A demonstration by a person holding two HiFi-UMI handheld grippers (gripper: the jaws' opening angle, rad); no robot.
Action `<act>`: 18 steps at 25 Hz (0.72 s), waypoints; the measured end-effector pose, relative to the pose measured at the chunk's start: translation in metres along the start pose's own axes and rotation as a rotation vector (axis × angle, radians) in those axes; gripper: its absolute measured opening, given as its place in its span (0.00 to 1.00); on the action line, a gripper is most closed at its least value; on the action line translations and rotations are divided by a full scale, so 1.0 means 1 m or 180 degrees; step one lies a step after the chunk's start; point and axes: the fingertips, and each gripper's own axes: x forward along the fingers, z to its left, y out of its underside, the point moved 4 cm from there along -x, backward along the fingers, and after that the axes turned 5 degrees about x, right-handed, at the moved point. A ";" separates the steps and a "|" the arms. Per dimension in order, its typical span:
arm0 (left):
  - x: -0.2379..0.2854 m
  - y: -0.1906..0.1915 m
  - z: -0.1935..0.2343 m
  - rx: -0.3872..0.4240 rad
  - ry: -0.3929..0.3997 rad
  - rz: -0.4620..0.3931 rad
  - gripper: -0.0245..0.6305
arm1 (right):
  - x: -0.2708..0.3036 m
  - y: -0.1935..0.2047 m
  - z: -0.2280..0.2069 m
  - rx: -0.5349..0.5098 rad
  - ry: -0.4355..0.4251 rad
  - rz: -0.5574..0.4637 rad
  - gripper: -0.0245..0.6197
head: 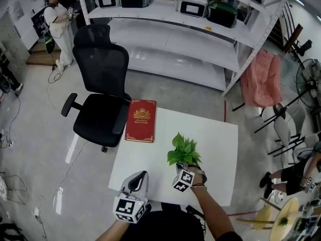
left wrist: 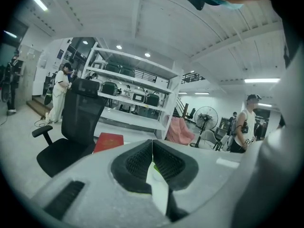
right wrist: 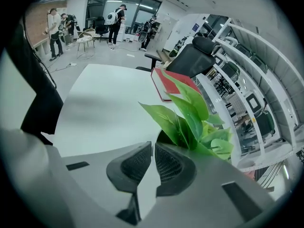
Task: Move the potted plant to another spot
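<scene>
Potted plant (head: 184, 152) at table centre, right gripper (head: 187, 166) on it

Item count: one plant, one red book (head: 141, 120), one black office chair (head: 100, 94), one white table (head: 210, 149), two grippers.

Head view: the plant sits at the middle of the frame, over the middle of the table. Its pot is covered by the right gripper, which comes in from below. The book lies at the table's upper left corner, well apart from the plant, and the chair stands just beyond it. The left gripper (head: 142, 174) is at the table's lower left edge, clear of everything.

Right gripper view: supplies what the head view lacks — the dark mouth of the pot just behind the jaw tips, with leaves (right wrist: 190, 113) rising to the right. The jaws are closed to a thin slit on the pot's edge. The book (right wrist: 168, 82) and chair (right wrist: 190, 61) appear in the upper middle.

Left gripper view: no plant in sight. The jaws (left wrist: 152, 144) meet in a single line with nothing between them. Only this view frames the book (left wrist: 108, 140), a pink cloth (left wrist: 179, 129) and a standing fan (left wrist: 205, 118) together across mid-frame — shelving (left wrist: 133, 103) behind them.
</scene>
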 end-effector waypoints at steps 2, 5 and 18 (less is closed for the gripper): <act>-0.008 0.002 0.008 -0.0009 -0.0069 -0.0013 0.06 | -0.002 -0.011 0.007 -0.0052 -0.0026 -0.0046 0.07; -0.020 0.007 0.019 -0.0066 -0.0200 -0.0014 0.06 | -0.003 -0.027 0.021 -0.0154 -0.0085 -0.0121 0.07; -0.059 0.026 0.058 -0.0188 -0.0645 -0.0026 0.06 | -0.002 -0.087 0.073 -0.0712 -0.0274 -0.0353 0.07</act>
